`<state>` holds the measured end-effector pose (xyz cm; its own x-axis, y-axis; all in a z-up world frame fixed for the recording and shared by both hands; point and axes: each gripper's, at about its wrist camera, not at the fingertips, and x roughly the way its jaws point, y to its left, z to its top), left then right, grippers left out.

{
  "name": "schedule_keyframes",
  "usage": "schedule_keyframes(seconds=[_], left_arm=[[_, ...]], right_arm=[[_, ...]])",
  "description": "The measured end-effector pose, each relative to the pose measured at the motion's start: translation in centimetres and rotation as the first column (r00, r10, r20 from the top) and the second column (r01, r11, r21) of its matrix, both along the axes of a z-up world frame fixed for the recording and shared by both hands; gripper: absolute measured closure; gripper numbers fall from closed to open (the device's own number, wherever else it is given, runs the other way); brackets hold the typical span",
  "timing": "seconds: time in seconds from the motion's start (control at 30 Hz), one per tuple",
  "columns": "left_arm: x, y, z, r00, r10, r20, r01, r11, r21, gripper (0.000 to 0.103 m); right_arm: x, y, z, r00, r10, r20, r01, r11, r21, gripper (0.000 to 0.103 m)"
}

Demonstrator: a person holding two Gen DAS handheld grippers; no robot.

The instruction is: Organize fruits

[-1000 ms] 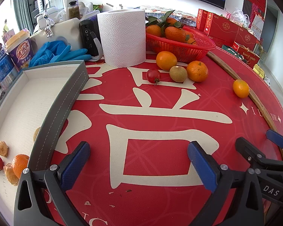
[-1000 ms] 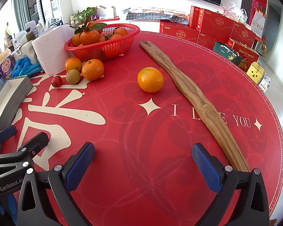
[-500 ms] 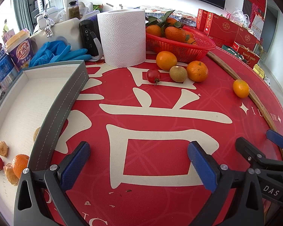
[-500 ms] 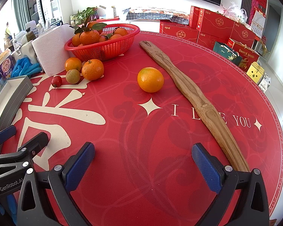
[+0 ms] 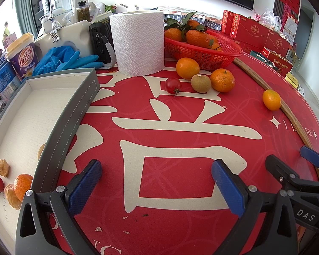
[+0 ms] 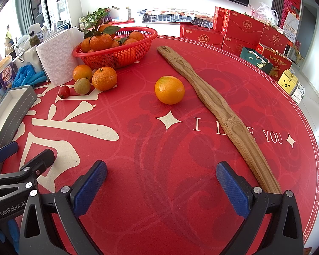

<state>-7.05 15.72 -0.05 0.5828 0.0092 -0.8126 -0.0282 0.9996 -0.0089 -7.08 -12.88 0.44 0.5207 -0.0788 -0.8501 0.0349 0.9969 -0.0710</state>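
On the red round mat, a cherry tomato, a brown-green kiwi-like fruit and two oranges lie grouped in front of a red basket of leafy oranges. A lone orange rests beside a long wooden stick. A grey tray at the left holds an orange, a small red fruit and husked fruits. My left gripper is open and empty near the tray's corner. My right gripper is open and empty, well short of the lone orange.
A paper towel roll, blue gloves, a black speaker, a white container and a drink cup crowd the far left. Red gift boxes stand beyond the table's far right edge. Crumbs lie on the mat near the left gripper.
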Motion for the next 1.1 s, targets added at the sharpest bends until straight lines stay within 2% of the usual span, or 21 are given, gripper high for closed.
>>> schedule_keyframes(seconds=[0.7, 0.8, 0.9, 1.0, 1.1], left_arm=[[0.0, 0.0, 0.0, 1.000, -0.006, 0.000, 0.006, 1.000, 0.002, 0.000], [0.2, 0.4, 0.2, 0.999, -0.038, -0.034, 0.038, 0.999, -0.003, 0.001], [0.3, 1.2, 1.6, 0.998, -0.054, -0.018, 0.053, 0.998, -0.035, 0.006], [1.0, 1.3, 3.4, 0.997, -0.074, 0.017, 0.075, 0.996, -0.052, 0.007], [2.6, 0.4, 4.3, 0.994, -0.106, 0.022, 0.107, 0.994, -0.018, 0.009]], right_arm=[[0.1, 0.2, -0.1, 1.000, 0.004, -0.003, -0.004, 1.000, -0.001, 0.000], [0.0, 0.2, -0.2, 0.999, 0.035, -0.008, -0.035, 0.999, 0.002, 0.000], [-1.0, -0.1, -0.1, 0.998, 0.064, -0.008, -0.064, 0.998, 0.005, 0.000], [-1.3, -0.3, -0.2, 0.998, 0.070, -0.007, -0.070, 0.998, 0.007, 0.000], [-1.4, -0.3, -0.3, 0.998, 0.067, -0.005, -0.067, 0.998, 0.006, 0.000]])
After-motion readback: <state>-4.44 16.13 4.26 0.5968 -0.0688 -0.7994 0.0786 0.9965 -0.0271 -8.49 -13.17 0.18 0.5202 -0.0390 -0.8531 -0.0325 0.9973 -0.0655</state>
